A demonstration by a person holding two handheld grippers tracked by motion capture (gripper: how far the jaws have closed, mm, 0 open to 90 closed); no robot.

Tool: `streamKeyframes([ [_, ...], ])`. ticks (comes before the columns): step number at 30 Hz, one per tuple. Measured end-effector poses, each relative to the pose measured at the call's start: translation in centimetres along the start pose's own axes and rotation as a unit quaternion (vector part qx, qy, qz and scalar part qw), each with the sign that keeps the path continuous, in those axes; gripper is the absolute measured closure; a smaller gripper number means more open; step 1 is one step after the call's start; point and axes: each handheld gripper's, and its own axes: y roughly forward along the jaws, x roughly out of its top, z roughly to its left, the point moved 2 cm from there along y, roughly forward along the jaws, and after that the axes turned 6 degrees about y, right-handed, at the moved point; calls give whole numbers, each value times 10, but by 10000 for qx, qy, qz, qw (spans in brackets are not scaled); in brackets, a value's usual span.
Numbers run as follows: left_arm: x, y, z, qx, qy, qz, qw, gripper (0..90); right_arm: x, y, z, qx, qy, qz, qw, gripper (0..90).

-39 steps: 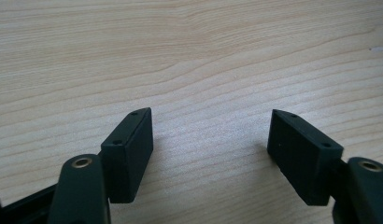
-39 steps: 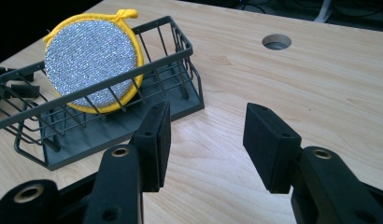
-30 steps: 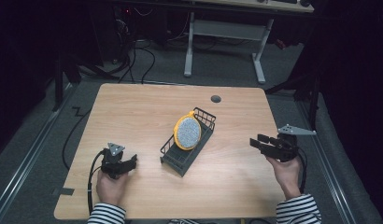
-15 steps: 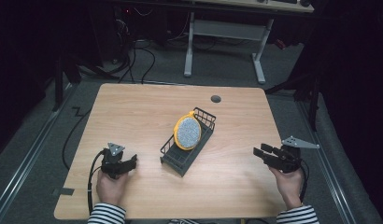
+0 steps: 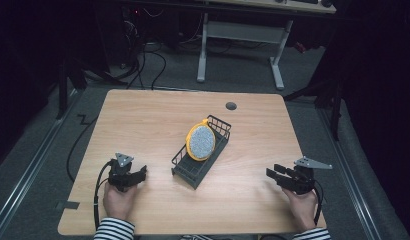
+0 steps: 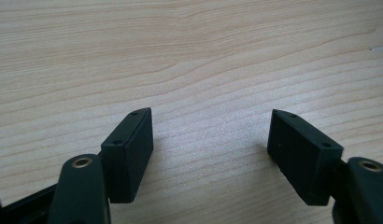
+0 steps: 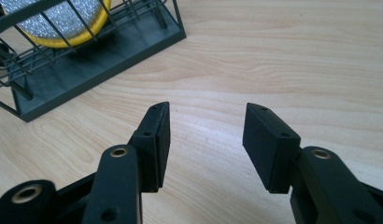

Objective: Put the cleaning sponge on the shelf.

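**Both hand-held grippers parked apart, sponge already seated in the rack**

Nearest the person, the left hand-held gripper (image 5: 139, 174) rests low on the worktop (image 5: 143, 120), jaws spread apart with bare wood grain between them and nothing gripped. The right hand-held gripper (image 5: 274, 174) sits at the opposite near corner, also close to the surface, its jaws standing apart and empty; in the right gripper view the black pads (image 7: 158, 135) frame plain wood.

Ahead of the right hand-held gripper and off to its left stands the dark wire rack (image 5: 192, 170), well apart from both tools. It lies roughly midway between the two hand-held grippers and somewhat beyond them. Inside it a round yellow sponge (image 5: 200, 142) with a grey scouring face stands on edge, leaning against the wire side, its top rising above the rim. The right gripper view shows the rack's solid base (image 7: 87, 60) and the sponge's lower edge (image 7: 63, 18) behind the bars.

Beyond the rack a small round grommet (image 5: 231, 106) is set in the worktop's far edge.

As I judge it, the work looks finished or paused, and the risk lies in any further reach. The sponge is only propped, so a jaw nudging the light rack could tip the sponge flat or out over the rim. A trailing cable (image 5: 98, 190) dragged across the worktop could snag the rack corner the same way.
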Motion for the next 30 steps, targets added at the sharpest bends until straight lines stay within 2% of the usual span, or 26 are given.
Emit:
streamKeyframes([
  [7, 0, 0, 0, 1, -2, 0, 10000, 319, -8, 6, -1, -43, 2, 4, 10000, 505],
  [15, 0, 0, 0, 1, -1, -1, 10000, 319, -16, 13, -1, -265, -33, 38, 9996, 454],
  [23, 0, 0, 0, 1, -1, 0, 10000, 319, -22, 21, 0, -516, -211, 123, 9984, 431],
  [30, 0, 0, 0, 1, 0, 0, 10000, 320, -25, 25, 1, -630, -333, 181, 9973, 398],
])
